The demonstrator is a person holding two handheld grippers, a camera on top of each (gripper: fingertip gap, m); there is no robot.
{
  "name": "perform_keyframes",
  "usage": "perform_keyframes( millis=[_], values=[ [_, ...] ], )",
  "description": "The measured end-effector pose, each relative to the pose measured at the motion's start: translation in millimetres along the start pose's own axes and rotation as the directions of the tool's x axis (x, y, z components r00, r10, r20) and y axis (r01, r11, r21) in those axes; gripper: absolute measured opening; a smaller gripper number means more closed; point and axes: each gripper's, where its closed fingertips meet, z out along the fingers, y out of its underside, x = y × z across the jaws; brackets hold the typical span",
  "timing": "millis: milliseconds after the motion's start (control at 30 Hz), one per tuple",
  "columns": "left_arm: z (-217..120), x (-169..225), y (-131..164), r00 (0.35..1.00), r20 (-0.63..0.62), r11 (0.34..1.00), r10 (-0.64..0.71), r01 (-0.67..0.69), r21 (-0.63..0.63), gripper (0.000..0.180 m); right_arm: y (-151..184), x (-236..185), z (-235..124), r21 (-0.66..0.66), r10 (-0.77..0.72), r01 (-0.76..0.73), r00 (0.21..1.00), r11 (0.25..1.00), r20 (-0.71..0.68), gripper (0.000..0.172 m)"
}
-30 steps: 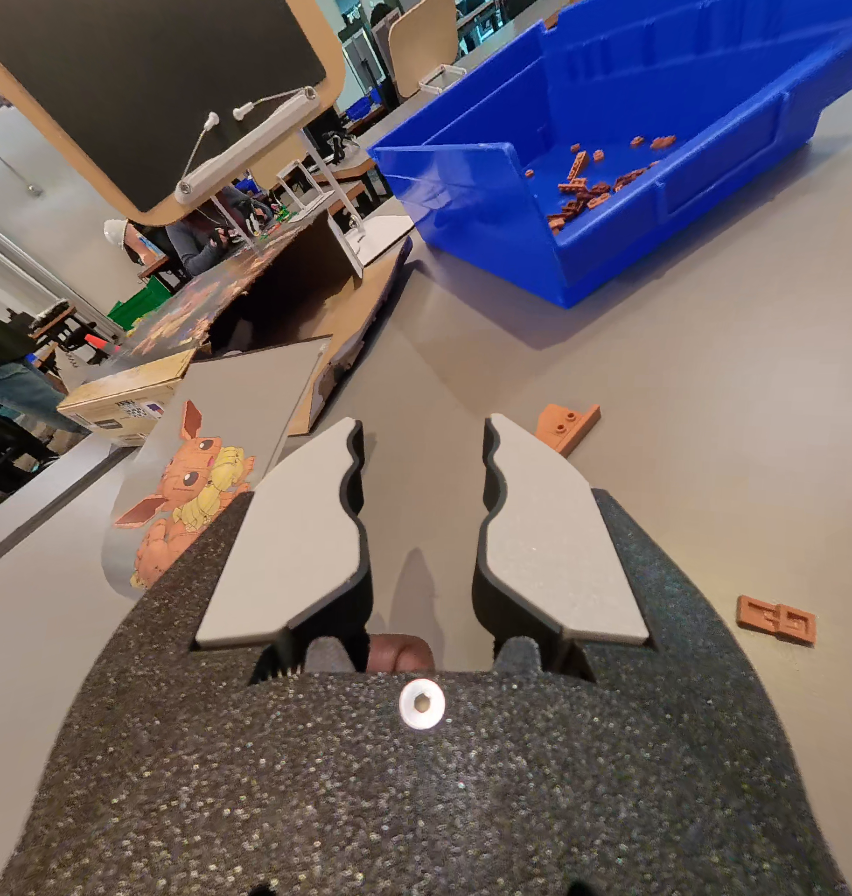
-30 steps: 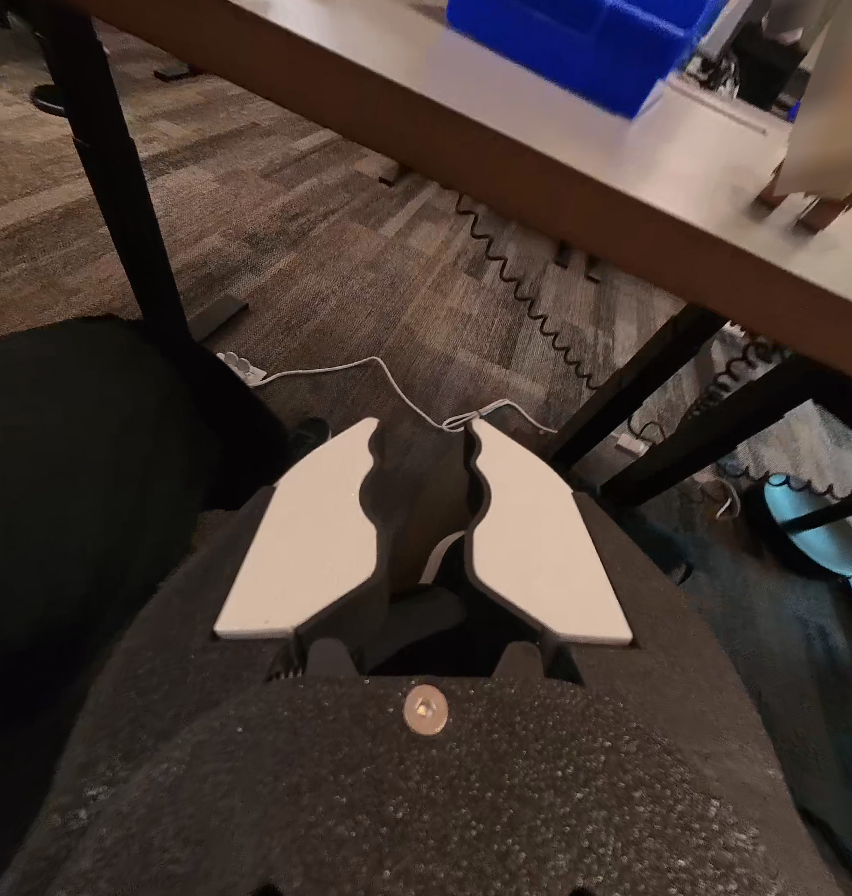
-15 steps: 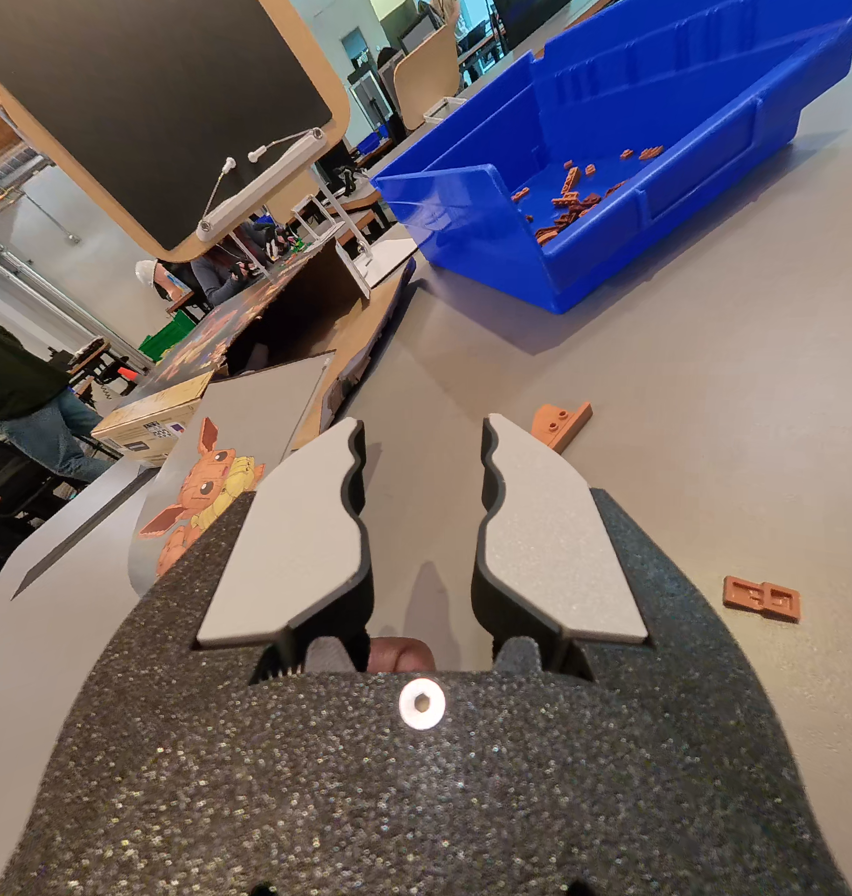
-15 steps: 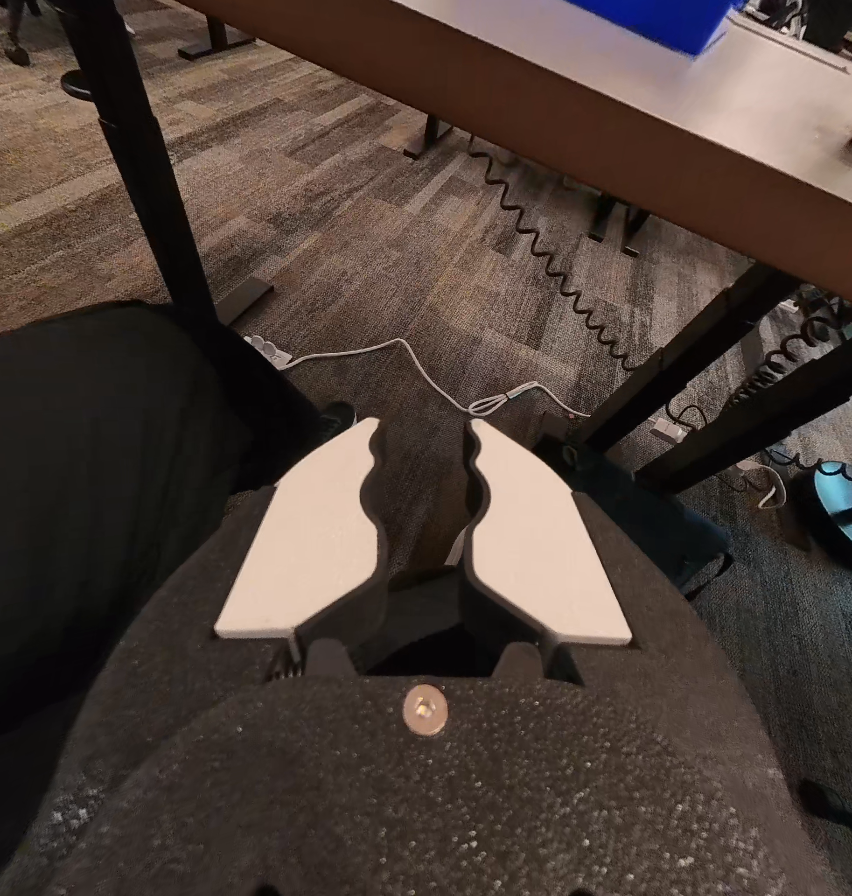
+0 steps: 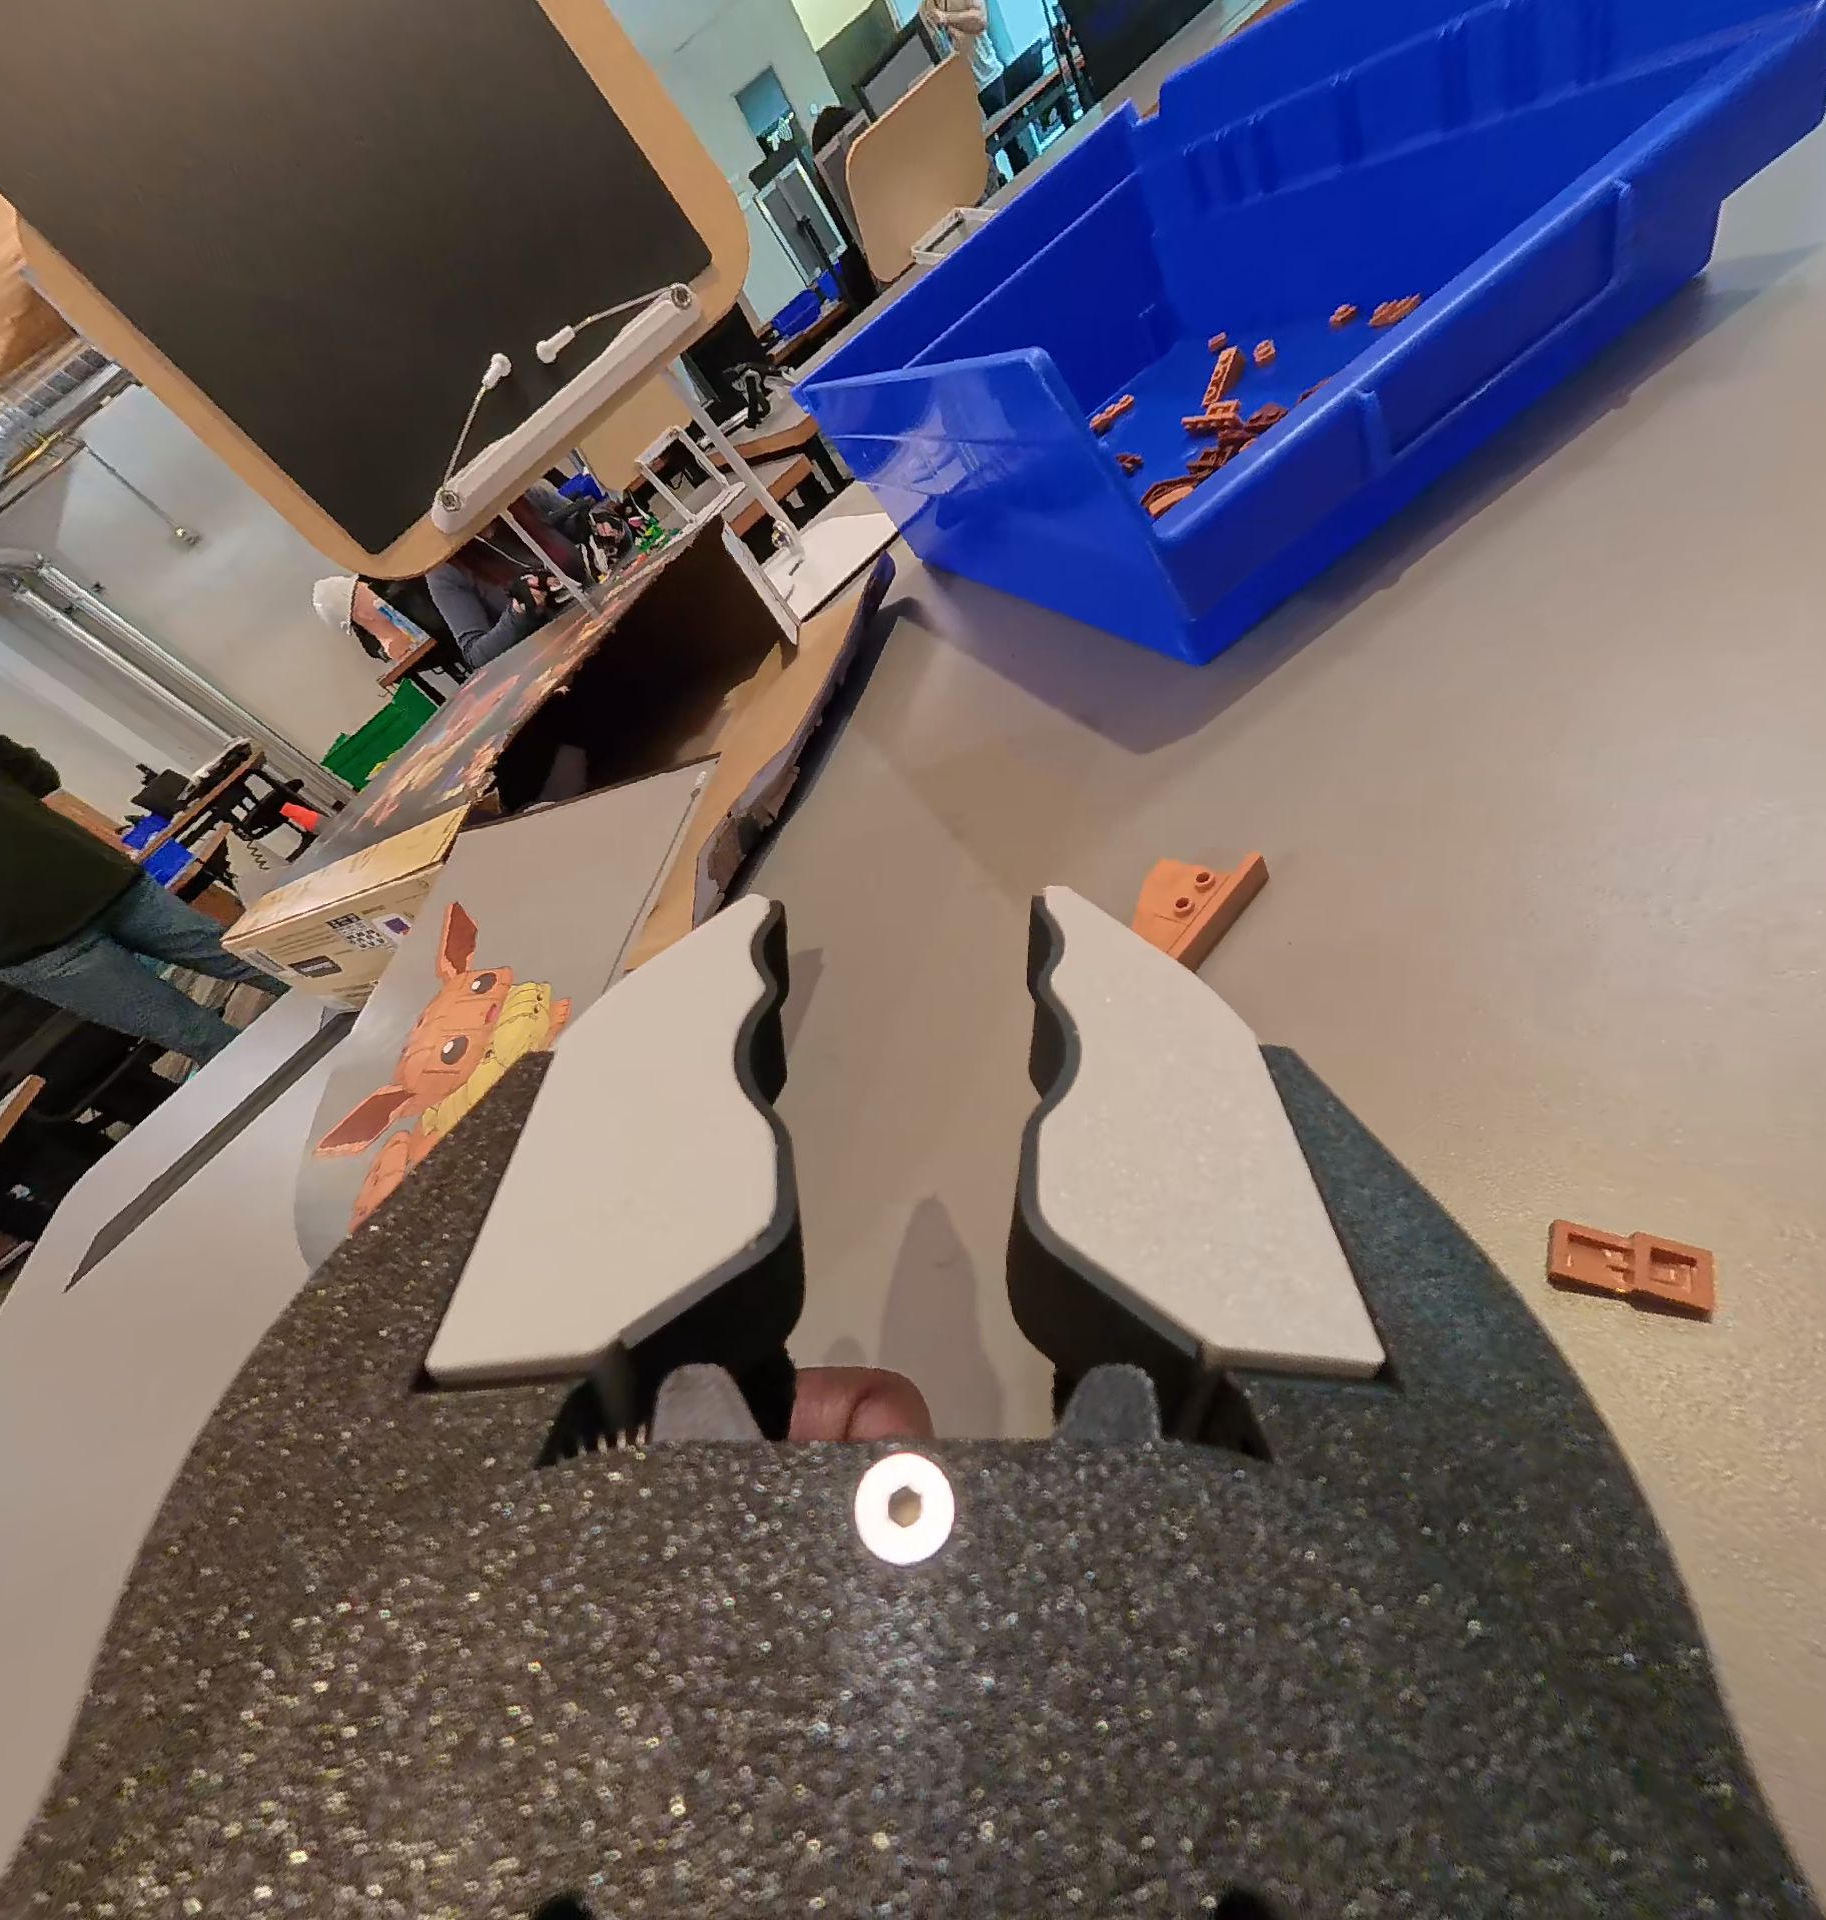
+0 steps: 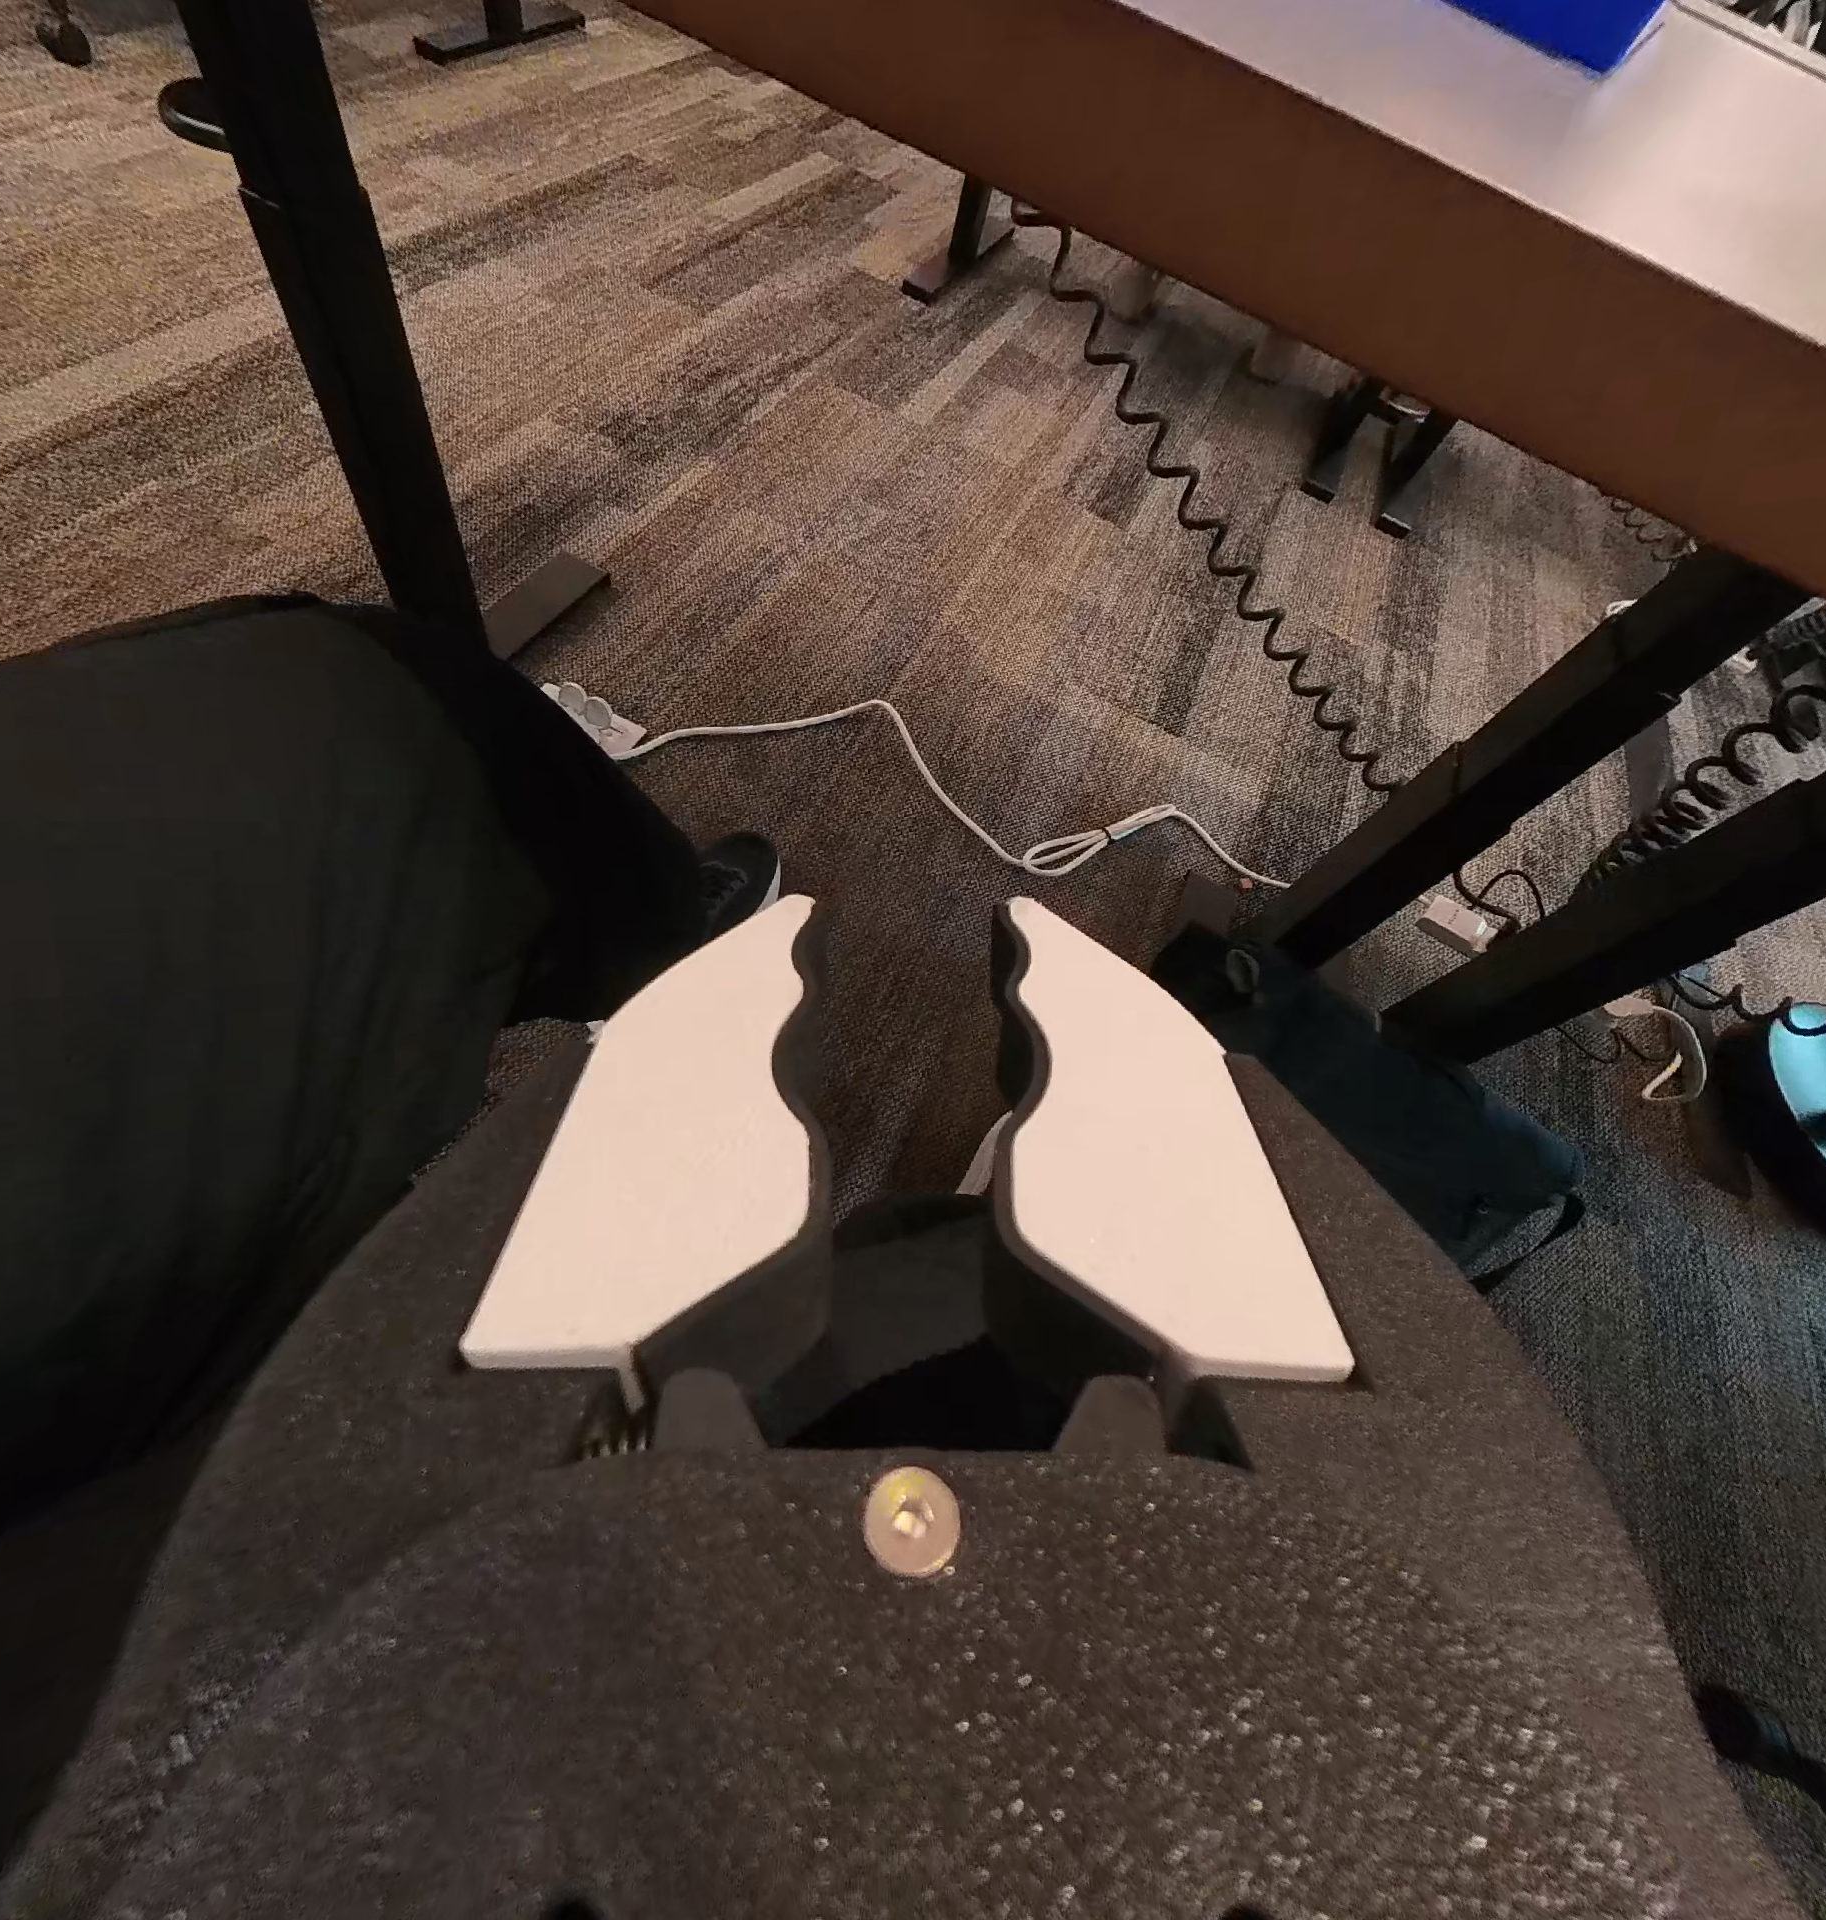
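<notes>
Left claw (image 5: 904, 925) low over the grey desk (image 5: 1408, 831), fingers well apart, only bare desk surface between them. Nothing gripped, pads touching nothing.

Nearest piece: an orange wedge-shaped brick (image 5: 1200, 902) just beyond and right of the right fingertip (image 5: 1070, 935), partly hidden behind it. Lies flat, two studs up; long axis runs diagonally, from the near end by the fingertip to the far right.

A second flat brown-orange plate (image 5: 1631, 1268) lies farther right on the desk, well apart from the claw, underside up, long axis roughly left to right across the view.

Blue bin (image 5: 1044, 488) stands farther back right, open front wall facing the camera, long axis running away to the upper right. Small brown-orange bricks (image 5: 1215, 416) scattered on its floor.

To the left: a grey printed sheet (image 5: 535, 914) with an orange and yellow cartoon animal, partly behind the left finger (image 5: 670, 1039). Behind that, an opened cardboard box (image 5: 618, 675) on its side. People are seated at other desks far behind.

Right claw (image 6: 904, 920) is off the desk, below its edge (image 6: 1408, 239), pointing down at carpet (image 6: 784, 468). Fingers apart, narrower than the left's, nothing between them but carpet far below. A white cable (image 6: 888, 727) lies on the floor ahead; a dark-trousered leg (image 6: 213, 935) and black shoe (image 6: 737, 878) at left.
</notes>
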Motion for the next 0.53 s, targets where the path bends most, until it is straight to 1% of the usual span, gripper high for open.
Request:
perform_keyframes(
  millis=[533],
  values=[
    [-1.3, -1.1, -1.4, 1.0, 0.006, 1.0, 0.011, -0.011, 0.016, 0.043, 3.2, -4.4, 3.3, -0.017, -0.017, 0.017, 1.0, 1.0, 0.01, 0.03]
  ],
)
